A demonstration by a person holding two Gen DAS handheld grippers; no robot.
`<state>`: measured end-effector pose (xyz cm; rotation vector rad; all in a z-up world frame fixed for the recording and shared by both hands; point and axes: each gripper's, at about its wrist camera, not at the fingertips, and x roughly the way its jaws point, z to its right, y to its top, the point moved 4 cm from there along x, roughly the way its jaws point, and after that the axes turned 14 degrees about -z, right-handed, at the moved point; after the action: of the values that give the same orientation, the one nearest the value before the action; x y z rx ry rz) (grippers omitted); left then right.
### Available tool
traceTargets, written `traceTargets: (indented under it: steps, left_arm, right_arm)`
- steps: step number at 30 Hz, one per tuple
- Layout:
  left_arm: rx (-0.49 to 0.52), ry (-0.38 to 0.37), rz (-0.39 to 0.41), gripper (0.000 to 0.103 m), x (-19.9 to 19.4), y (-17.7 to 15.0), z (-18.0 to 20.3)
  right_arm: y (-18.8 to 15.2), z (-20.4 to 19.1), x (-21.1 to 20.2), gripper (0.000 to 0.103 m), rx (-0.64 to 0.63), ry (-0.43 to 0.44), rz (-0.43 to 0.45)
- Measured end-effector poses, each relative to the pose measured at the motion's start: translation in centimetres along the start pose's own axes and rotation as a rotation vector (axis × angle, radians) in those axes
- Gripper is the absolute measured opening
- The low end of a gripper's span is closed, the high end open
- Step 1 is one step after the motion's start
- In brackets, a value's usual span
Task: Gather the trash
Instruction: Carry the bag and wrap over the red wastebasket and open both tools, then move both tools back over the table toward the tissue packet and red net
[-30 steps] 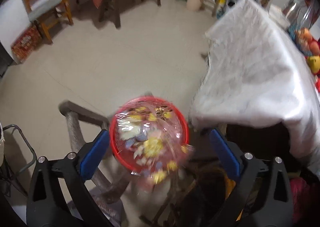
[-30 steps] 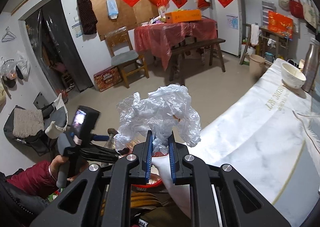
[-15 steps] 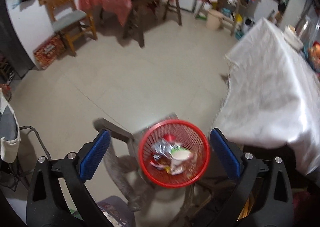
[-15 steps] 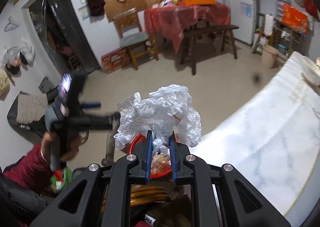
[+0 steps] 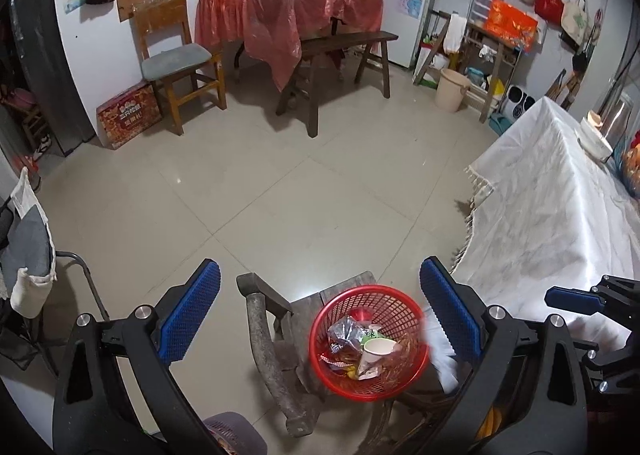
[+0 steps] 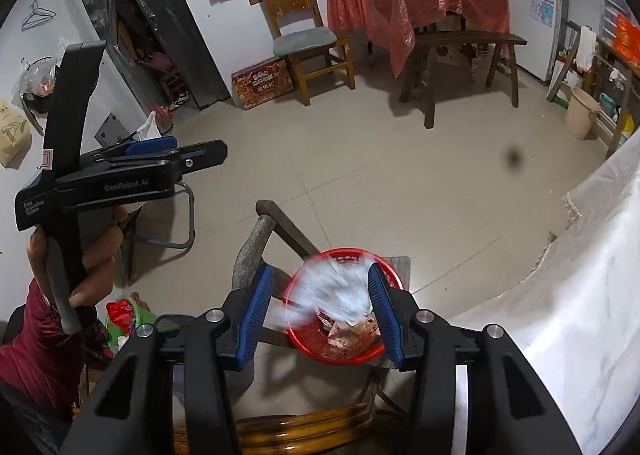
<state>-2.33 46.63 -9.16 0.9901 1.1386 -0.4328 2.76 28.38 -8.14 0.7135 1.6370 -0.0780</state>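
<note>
A red mesh basket holding wrappers and a paper cup sits on a wooden chair below both grippers; it also shows in the right wrist view. My right gripper is open directly above it, and a crumpled white plastic bag is a blur falling between its fingers toward the basket. The bag's edge shows in the left wrist view at the basket's right rim. My left gripper is open and empty, held higher; in the right wrist view it is at the left.
A table with a white cloth stands to the right, with a white bowl at its far end. The wooden chair's curved back lies left of the basket. A red-covered table, bench and chair stand across the tiled floor.
My right gripper has opened and let go of the white plastic bag, which is dropping toward the red basket. My left gripper has risen and pulled back from the basket.
</note>
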Motion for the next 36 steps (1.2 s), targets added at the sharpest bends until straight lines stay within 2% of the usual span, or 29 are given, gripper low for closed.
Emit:
traceTargets:
  steps: [9,19,27,36]
  left_arm:
    - [0.035,-0.015,0.003,0.096,-0.7,-0.2,1.6]
    - [0.109,-0.049,0.045,0.096,-3.0,-0.4,5.4]
    - [0.213,-0.084,0.092,0.096,-5.4,-0.9,10.5]
    - [0.385,-0.148,0.116,0.096,-7.5,-2.7,19.6]
  right_arm:
    - [-2.1,2.8,-3.2,0.049,0.061,-0.023,0.070]
    - [-5.7,6.2,-9.2,0.051,0.147,-0.080,0.210]
    - [-10.1,10.5,-15.1,0.057,0.262,-0.159,0.352]
    - [-18.8,16.6,-21.9,0.065,0.423,-0.284,0.517]
